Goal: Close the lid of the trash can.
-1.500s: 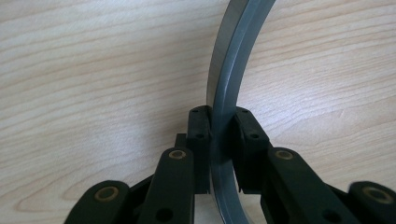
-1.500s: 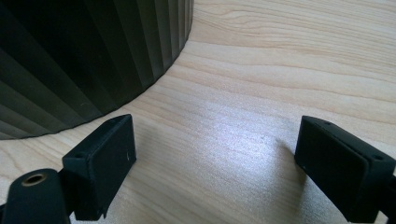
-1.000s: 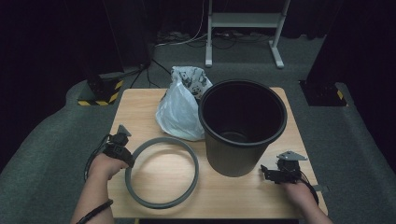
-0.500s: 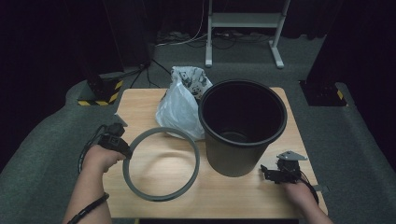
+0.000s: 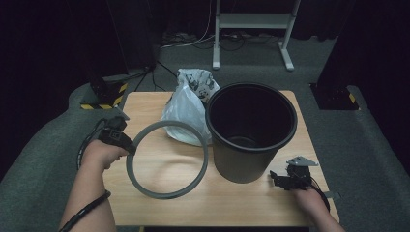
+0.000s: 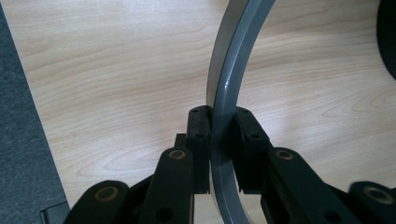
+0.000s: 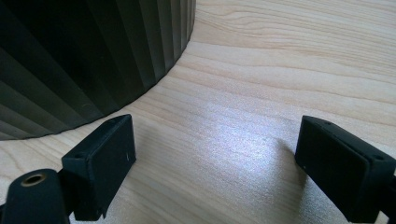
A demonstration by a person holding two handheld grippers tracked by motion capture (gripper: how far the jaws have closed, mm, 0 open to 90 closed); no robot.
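A grey plastic ring (image 5: 167,159) hangs tilted above the wooden table (image 5: 145,111), its left rim clamped in my left gripper (image 5: 129,147). In the left gripper view the jaws are shut on the grey ring (image 6: 223,121), which curves up and away. A black ribbed bin (image 5: 251,130) stands upright at the table's centre right. My right gripper (image 5: 278,180) rests low by the bin's base, open with nothing between its jaws. The right gripper view has the bin's wall (image 7: 88,51) at the upper left and my right gripper (image 7: 224,172) over bare wood.
A white plastic bag (image 5: 188,108) with dark print sits behind the ring, against the bin's left side. Grey carpet surrounds the table. A white stand's feet (image 5: 251,29) and black equipment with yellow-black tape (image 5: 104,96) lie beyond the far edge.
My left gripper has lifted the ring's left side off the table and carried it back and a little right, toward the bag. The right gripper has stayed put.
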